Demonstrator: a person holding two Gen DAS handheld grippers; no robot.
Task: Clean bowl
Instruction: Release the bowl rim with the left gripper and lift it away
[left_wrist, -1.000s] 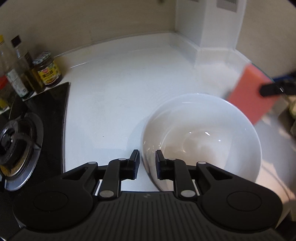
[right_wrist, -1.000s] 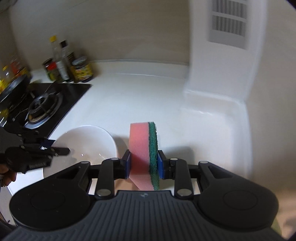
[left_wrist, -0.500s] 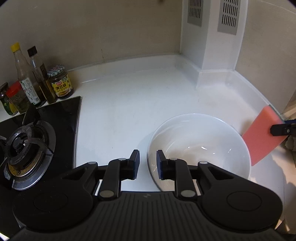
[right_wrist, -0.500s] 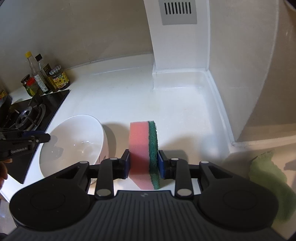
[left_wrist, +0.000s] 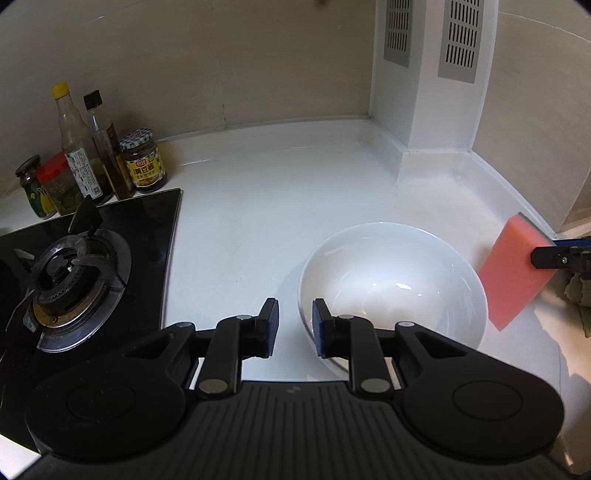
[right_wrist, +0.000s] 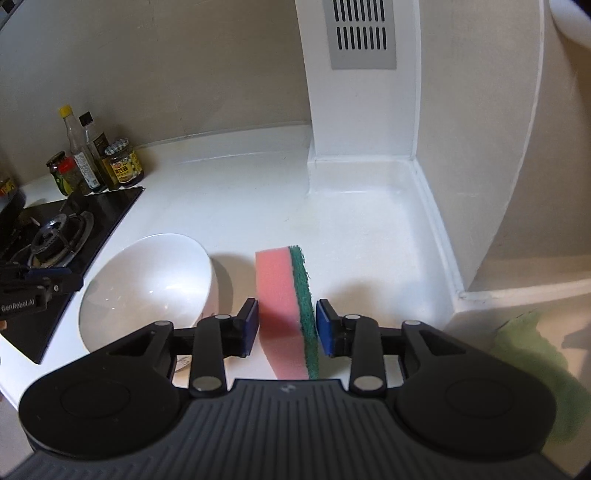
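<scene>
A white bowl (left_wrist: 391, 280) stands on the white counter; it also shows in the right wrist view (right_wrist: 147, 284). My left gripper (left_wrist: 294, 326) is open, its jaws astride the bowl's near rim without pressing it. My right gripper (right_wrist: 286, 326) holds a pink sponge with a green scouring side (right_wrist: 286, 306) upright between its pads, just right of the bowl. The sponge also shows at the right edge of the left wrist view (left_wrist: 511, 271).
A black gas hob (left_wrist: 74, 273) lies left of the bowl. Several sauce bottles and jars (left_wrist: 92, 162) stand at the back left. A white pillar with vents (right_wrist: 364, 92) rises at the back right. A green cloth (right_wrist: 535, 365) lies at the right.
Both grippers have pulled back and up from the bowl. The sponge has moved away from the bowl's right rim. The left jaws stay open around the rim.
</scene>
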